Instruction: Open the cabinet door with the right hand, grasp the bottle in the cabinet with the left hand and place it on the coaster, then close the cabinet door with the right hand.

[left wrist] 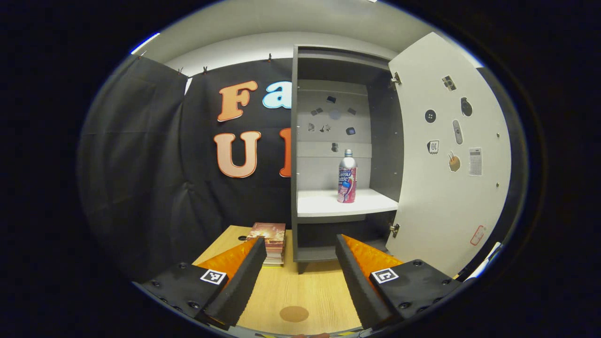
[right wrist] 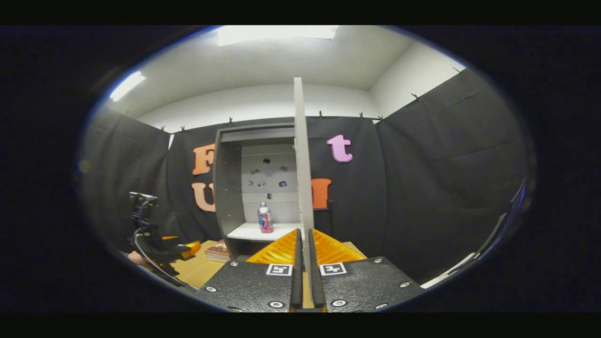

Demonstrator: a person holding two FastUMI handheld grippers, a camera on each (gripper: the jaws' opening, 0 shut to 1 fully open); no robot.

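My right gripper (right wrist: 303,263) clamps the open cabinet door (right wrist: 303,188); my spread left gripper (left wrist: 300,267) could topple the bottle (left wrist: 347,178) reaching in.

Left gripper (left wrist: 300,267) fingers spread wide; right gripper (right wrist: 304,263) fingers nearly together, apparently pinching something thin.

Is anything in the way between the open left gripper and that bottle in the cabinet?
In the left gripper view, nothing stands between the left gripper and the bottle: just bare table, then the cabinet's front edge and white shelf.
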